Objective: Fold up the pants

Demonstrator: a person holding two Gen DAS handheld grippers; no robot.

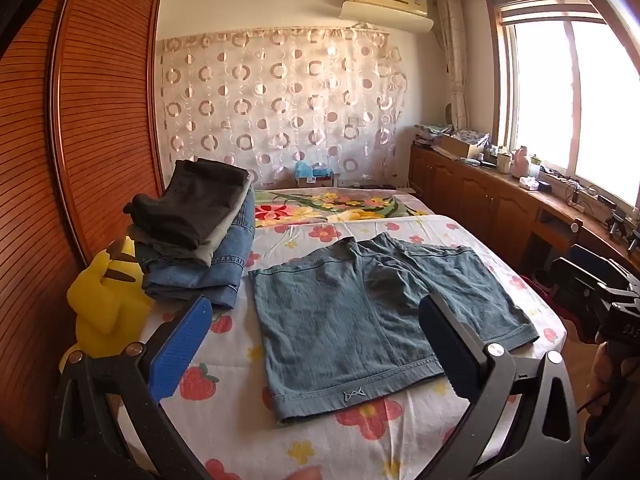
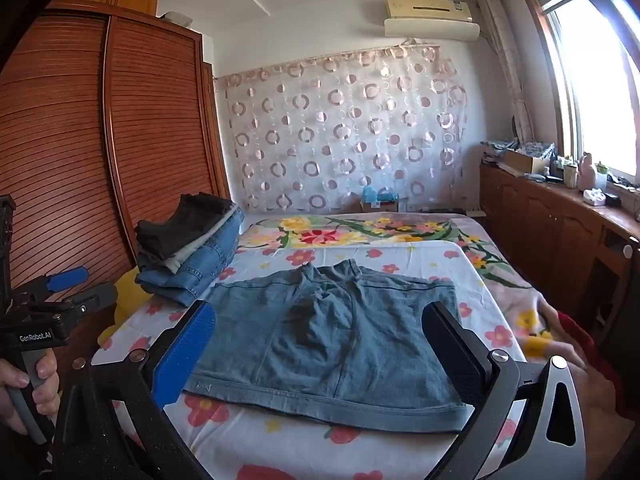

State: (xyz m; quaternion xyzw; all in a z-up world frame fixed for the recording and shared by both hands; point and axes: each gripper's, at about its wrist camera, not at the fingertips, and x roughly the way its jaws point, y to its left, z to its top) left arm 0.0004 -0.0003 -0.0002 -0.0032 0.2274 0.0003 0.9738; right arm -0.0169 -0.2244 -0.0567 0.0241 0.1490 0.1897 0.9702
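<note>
Both our grippers, left and right, gape empty. The shorts lie mid-frame, waistband crosswise just ahead; neither hand looks nearer.

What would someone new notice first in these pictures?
Blue-green denim shorts lie spread flat on the flower-print bedsheet, in front of both open hand-held grippers, left and right. A stack of folded pants sits at the bed's left edge, beside a yellow plush toy.

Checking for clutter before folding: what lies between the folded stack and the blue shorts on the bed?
Only bare floral sheet separates the folded stack from the blue shorts, seen in both wrist views.
</note>
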